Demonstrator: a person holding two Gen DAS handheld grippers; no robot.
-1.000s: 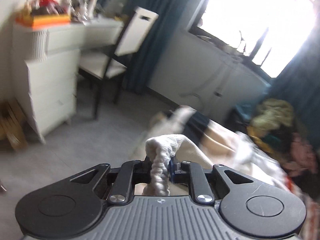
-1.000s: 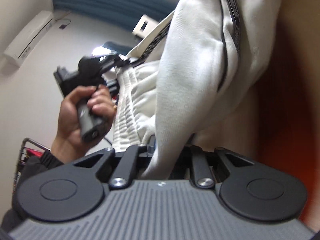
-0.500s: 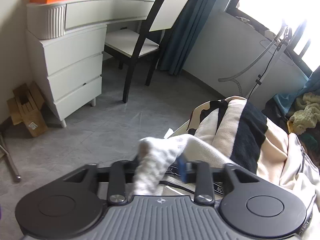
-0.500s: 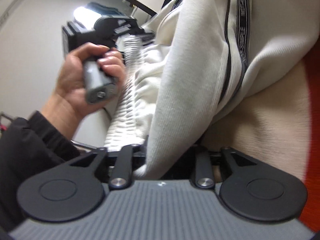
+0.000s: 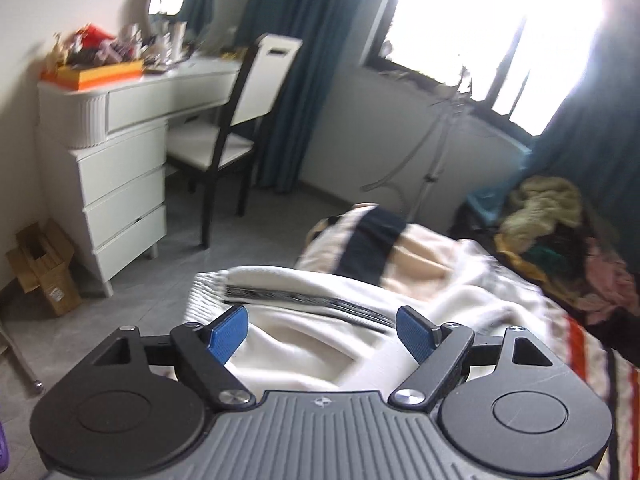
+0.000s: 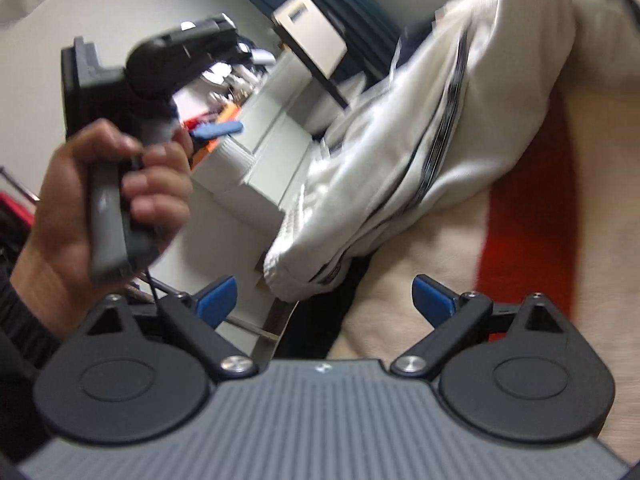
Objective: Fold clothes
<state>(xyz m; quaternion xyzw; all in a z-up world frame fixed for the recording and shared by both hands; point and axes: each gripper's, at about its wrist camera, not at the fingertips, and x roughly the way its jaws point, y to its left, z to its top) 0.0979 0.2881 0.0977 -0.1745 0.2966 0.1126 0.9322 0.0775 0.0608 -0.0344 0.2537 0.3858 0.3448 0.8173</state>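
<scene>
Left hand-held gripper (image 5: 322, 334): jaws spread and opening wider, blue pads clear of the cloth, nothing gripped. A person's hand (image 6: 108, 196) holds its grey handle, a black sleeve at the wrist.

Right hand-held gripper (image 6: 325, 298): jaws wide and opening, nothing between the pads; the view is tilted well over.

White garment (image 5: 320, 320): cream-white, with a dark printed stripe along a seam and a ribbed cuff (image 6: 288, 256). Lies loose on the bed, just ahead of both grippers, touched by neither. Blurred in both views.

Blanket (image 6: 520, 200): cream with red bands, covering the bed under the garment.

Striped garment (image 5: 372, 240): dark and cream, bunched beyond the white one.

Heap of clothes (image 5: 552, 232): mixed colours, far right by the window.

Dresser (image 5: 120, 152): white, with drawers and a cluttered top.

Chair (image 5: 236, 120): white seat, dark frame, beside the dresser.

Cardboard box (image 5: 44, 268): on the floor, left of the dresser.
</scene>
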